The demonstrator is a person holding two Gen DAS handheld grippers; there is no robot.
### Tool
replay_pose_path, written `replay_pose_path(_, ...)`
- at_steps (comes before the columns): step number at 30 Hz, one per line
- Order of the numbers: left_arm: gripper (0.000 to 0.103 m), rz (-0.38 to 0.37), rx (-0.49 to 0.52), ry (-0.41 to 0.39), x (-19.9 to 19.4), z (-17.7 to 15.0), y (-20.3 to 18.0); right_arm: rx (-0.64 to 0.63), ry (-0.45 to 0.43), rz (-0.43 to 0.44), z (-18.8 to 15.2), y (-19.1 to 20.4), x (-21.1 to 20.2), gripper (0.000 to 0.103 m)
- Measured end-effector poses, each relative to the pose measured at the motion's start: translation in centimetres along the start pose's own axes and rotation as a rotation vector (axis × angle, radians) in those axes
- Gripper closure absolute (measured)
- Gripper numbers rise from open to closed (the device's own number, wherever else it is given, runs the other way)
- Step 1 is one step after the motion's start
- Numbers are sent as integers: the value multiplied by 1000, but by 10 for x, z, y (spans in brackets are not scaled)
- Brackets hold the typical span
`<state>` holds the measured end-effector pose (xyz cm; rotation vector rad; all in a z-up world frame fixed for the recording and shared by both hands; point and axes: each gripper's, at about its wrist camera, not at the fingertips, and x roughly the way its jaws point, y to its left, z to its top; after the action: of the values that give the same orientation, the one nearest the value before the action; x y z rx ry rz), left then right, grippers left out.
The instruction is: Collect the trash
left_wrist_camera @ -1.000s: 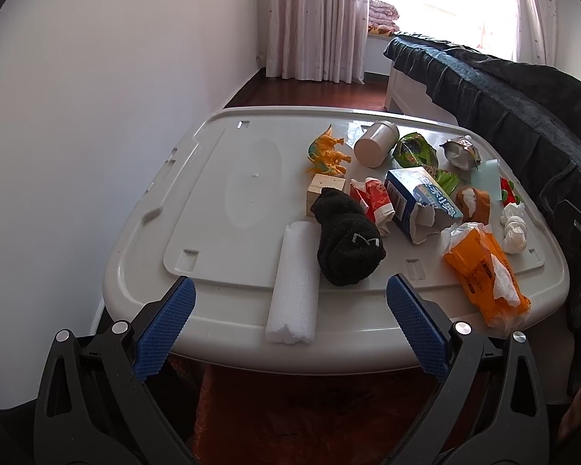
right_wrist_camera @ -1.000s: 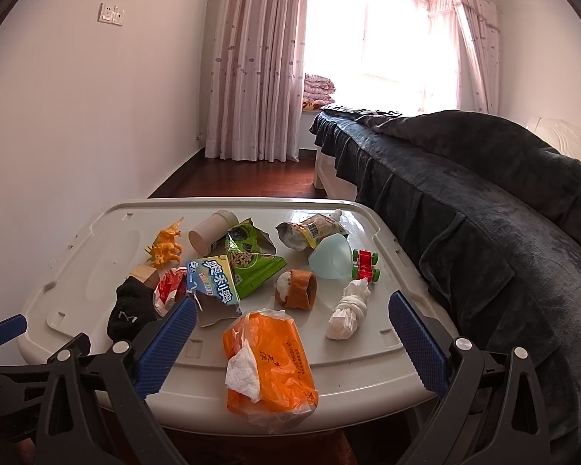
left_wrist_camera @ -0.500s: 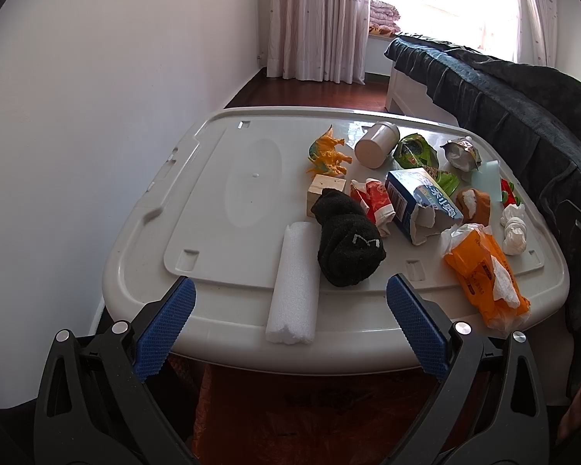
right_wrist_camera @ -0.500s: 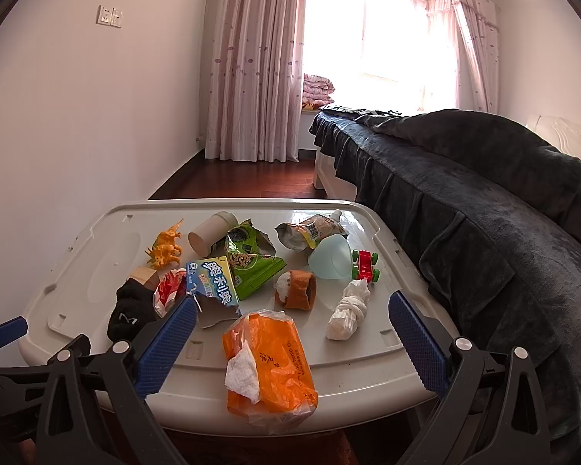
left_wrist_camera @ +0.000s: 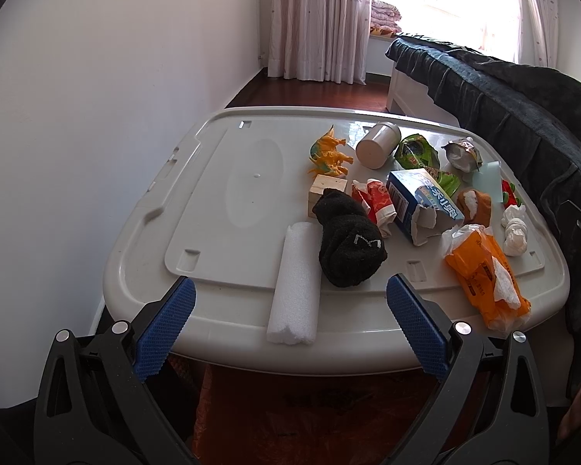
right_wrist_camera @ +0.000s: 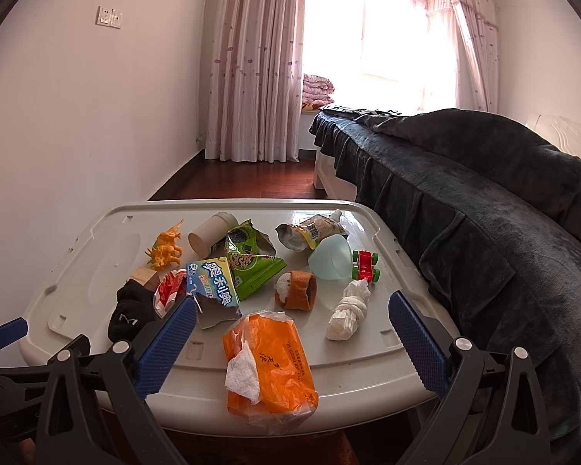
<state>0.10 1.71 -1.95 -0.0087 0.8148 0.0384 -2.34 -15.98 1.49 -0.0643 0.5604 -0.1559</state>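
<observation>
A grey plastic lid (left_wrist_camera: 213,201) serves as a table and carries mixed litter. Near its front edge lie a white foam roll (left_wrist_camera: 295,283), a black sock (left_wrist_camera: 348,244), a torn blue biscuit box (left_wrist_camera: 422,205) and an orange tissue pack (right_wrist_camera: 269,364). Further back are a green snack bag (right_wrist_camera: 251,263), a foil pouch (right_wrist_camera: 310,232), a knotted white tissue (right_wrist_camera: 348,310) and a red wrapper (left_wrist_camera: 375,201). My left gripper (left_wrist_camera: 290,329) is open and empty, just short of the foam roll. My right gripper (right_wrist_camera: 290,345) is open and empty, framing the orange pack.
Also on the lid: a yellow toy dinosaur (left_wrist_camera: 329,153), a beige cup on its side (left_wrist_camera: 377,149), a wooden block (left_wrist_camera: 325,190), a pale blue cup (right_wrist_camera: 331,257), a red toy car (right_wrist_camera: 364,265), a brown roll (right_wrist_camera: 296,290). A dark-covered bed (right_wrist_camera: 484,193) flanks the right; a wall stands left.
Both views have shifted only slightly; the table looks a touch nearer. Nothing on the lid has moved, and both grippers stay open.
</observation>
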Motion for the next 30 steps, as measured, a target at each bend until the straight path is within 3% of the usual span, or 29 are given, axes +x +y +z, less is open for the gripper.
replay_pose_path(30, 7, 43, -15, 36, 11, -11, 8, 42, -60, -3, 9, -19, -16, 5)
